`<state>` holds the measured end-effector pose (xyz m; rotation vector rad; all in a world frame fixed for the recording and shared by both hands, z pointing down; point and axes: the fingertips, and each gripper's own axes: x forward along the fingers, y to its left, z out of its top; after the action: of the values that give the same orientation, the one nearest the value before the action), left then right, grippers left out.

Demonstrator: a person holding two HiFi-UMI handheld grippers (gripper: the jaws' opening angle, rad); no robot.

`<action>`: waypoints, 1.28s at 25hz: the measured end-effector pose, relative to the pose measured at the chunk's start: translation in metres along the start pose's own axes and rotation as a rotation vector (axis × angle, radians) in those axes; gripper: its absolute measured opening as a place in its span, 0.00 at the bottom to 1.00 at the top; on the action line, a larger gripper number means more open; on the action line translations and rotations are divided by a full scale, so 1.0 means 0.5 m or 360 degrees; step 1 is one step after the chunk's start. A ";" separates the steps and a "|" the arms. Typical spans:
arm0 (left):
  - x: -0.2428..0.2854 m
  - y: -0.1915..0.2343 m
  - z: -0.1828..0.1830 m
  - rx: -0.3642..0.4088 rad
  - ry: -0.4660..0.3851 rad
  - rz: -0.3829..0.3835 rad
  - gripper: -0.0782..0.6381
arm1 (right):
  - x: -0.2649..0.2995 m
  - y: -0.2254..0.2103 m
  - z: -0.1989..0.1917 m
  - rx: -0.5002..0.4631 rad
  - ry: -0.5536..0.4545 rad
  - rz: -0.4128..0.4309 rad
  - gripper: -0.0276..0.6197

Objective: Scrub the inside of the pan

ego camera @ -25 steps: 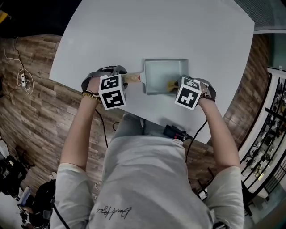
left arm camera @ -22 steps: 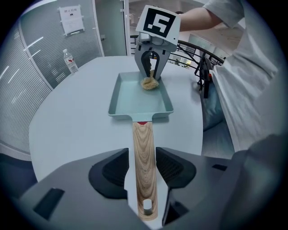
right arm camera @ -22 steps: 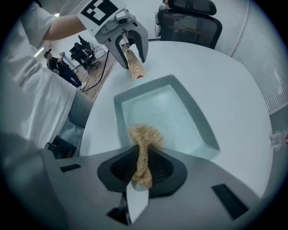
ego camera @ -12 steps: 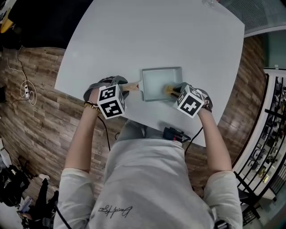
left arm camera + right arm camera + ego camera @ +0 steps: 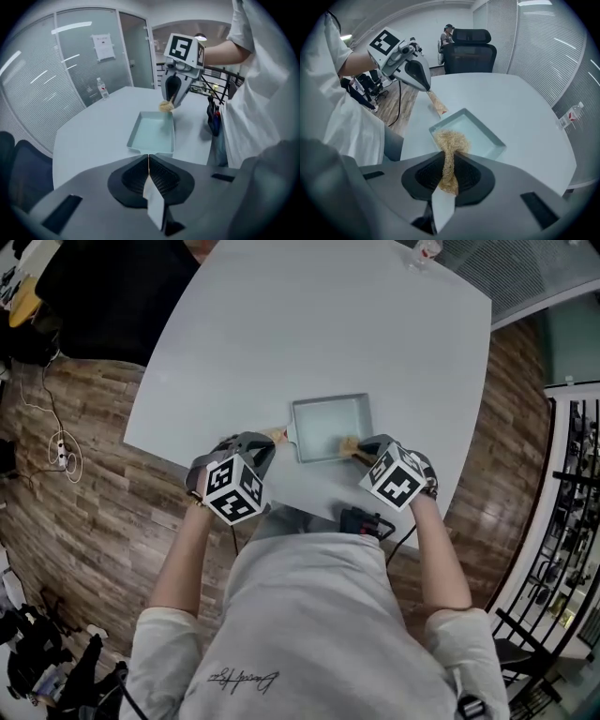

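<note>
Pan (image 5: 323, 423) flat on worktop (image 5: 309, 324), ahead of and below both tools. Long axis runs crosswise: wooden handle (image 5: 277, 435) points toward left tool (image 5: 149, 163), basin toward right tool (image 5: 451, 161). Left tool's jaws have just been closing, now pressed together with nothing between; tip just beside handle end, not on it. Right tool pinching scrubber (image 5: 449, 139); fibre tuft over pan's near corner, probably clear of rim, hard to tell. Right tool nearer basin; stroke needs down and forward. Count: one pan, one scrubber, two tools.

Head view looks down; gripper views face inward (sharing pan (image 5: 323, 423)).
</note>
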<state>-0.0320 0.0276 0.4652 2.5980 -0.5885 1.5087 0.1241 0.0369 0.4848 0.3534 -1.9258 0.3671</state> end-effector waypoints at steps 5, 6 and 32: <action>-0.039 -0.027 0.043 -0.0237 -0.0224 0.0130 0.13 | -0.030 0.031 0.008 0.0089 -0.0105 -0.0029 0.15; -0.046 -0.034 0.052 -0.0280 -0.0259 0.0154 0.13 | -0.035 0.039 0.007 0.0108 -0.0126 -0.0031 0.15; -0.108 -0.020 0.105 -0.0971 -0.0636 0.0414 0.12 | -0.061 0.075 0.037 0.0390 -0.0480 -0.0073 0.15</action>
<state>-0.0090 0.0387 0.3938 2.3751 -1.2364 0.6710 0.1044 0.0654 0.4466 0.6428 -2.1662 0.5468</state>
